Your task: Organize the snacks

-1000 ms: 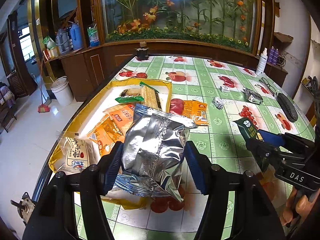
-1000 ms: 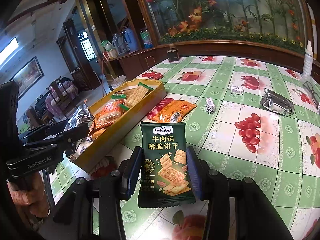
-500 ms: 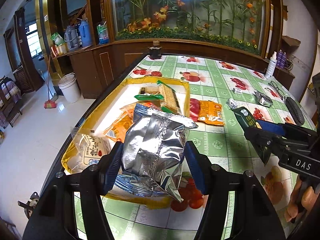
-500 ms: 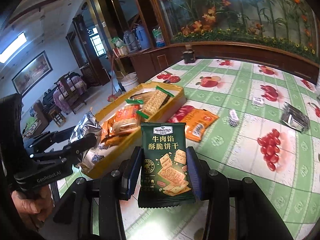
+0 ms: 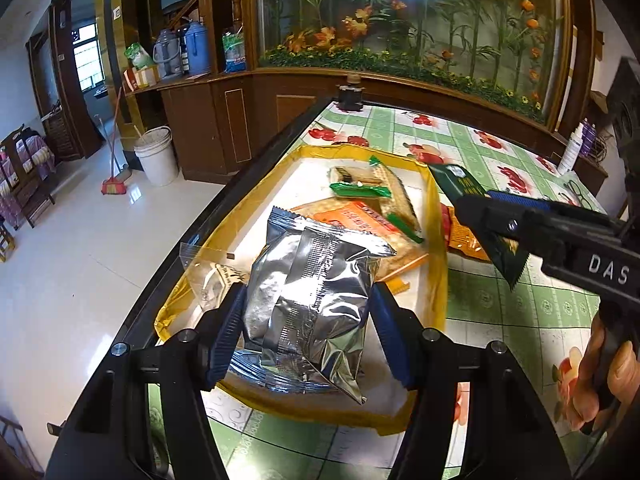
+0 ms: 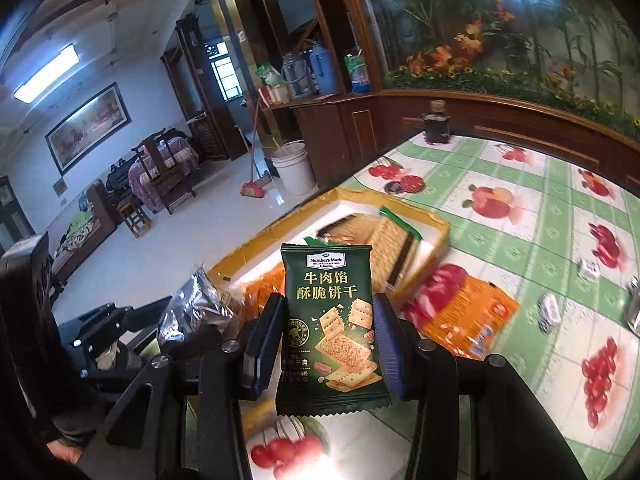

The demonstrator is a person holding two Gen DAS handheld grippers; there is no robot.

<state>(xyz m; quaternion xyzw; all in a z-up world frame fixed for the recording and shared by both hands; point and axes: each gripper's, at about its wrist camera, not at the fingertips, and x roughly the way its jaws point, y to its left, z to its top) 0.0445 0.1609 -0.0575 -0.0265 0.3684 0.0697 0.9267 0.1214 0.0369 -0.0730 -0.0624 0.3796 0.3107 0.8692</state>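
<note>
Beyond both tilted grippers, the yellow tray [image 5: 438,248] hugged the table edge; left gripper [image 5: 308,312] clamped a silver packet [image 5: 312,284], right gripper [image 6: 326,344] a green cracker packet [image 6: 332,320].

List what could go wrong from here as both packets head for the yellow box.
1. The crinkled silver foil packet in the left gripper hangs over snacks piled in the yellow cardboard box; dropped there it may slide off.
2. The right gripper, holding the dark green cracker packet, is close beside the left; they may collide.
</note>
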